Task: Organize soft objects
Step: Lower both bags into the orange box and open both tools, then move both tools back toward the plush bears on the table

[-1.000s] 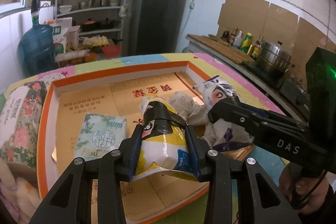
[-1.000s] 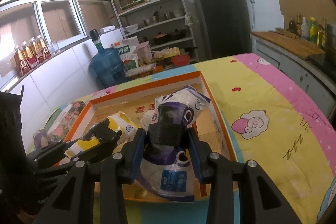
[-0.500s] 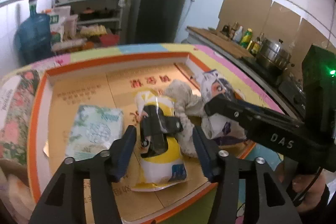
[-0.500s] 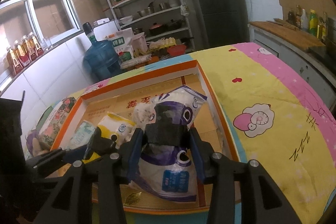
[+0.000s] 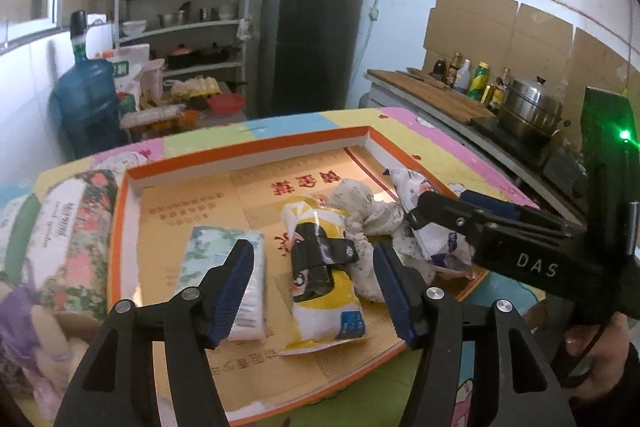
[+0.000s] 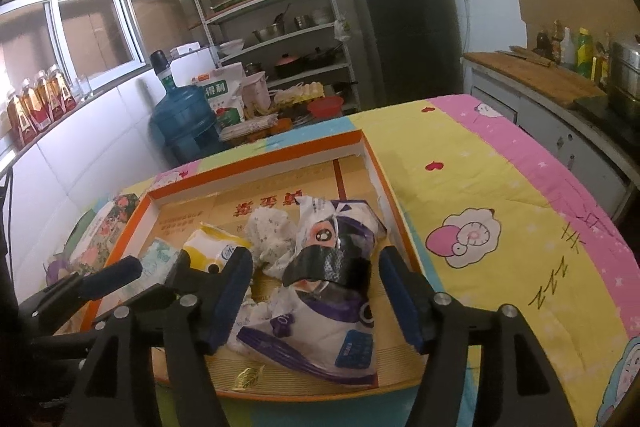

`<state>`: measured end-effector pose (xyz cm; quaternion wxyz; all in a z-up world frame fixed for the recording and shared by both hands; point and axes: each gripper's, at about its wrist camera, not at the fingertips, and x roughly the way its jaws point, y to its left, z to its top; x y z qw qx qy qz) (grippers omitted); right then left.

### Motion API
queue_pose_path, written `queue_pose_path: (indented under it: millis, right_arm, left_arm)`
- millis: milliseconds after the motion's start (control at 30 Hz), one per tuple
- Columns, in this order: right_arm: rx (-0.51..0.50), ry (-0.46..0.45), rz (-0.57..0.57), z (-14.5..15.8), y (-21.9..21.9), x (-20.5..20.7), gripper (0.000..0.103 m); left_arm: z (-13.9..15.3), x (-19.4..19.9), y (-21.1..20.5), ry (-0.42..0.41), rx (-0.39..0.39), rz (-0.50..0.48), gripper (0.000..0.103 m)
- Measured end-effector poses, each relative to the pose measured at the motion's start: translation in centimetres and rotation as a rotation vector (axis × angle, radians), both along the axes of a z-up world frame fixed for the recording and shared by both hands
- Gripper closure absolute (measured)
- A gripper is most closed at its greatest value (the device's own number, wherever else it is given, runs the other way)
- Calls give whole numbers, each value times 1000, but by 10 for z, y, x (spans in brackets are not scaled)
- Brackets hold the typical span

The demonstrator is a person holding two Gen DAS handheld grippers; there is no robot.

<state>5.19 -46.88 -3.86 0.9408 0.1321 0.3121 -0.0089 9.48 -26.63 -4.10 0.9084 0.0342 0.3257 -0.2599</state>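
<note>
Two close wrist views — shared tray (image 5: 256,149)

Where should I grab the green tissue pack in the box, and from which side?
Take the tissue pack across its narrow width, mid-length, coming from above. It lies flat on the box floor, with bare cardboard on its left and a gap to the yellow bag on its right.

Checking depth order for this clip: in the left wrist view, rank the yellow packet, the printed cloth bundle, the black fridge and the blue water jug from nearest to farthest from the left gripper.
From the left gripper:
1. Yellow packet, between its open jaws, in the tray.
2. Printed cloth bundle, just beyond, to the right.
3. Blue water jug, off the table, far left.
4. Black fridge, against the back wall.
</note>
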Motion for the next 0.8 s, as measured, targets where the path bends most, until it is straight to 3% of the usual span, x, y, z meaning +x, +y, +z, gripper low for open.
queue_pose_path:
  millis: [800]
  right_arm:
    - [-27,-74,70,36,58,-23,38]
  left_arm:
    - [35,-33,70,-103,-2,121,39]
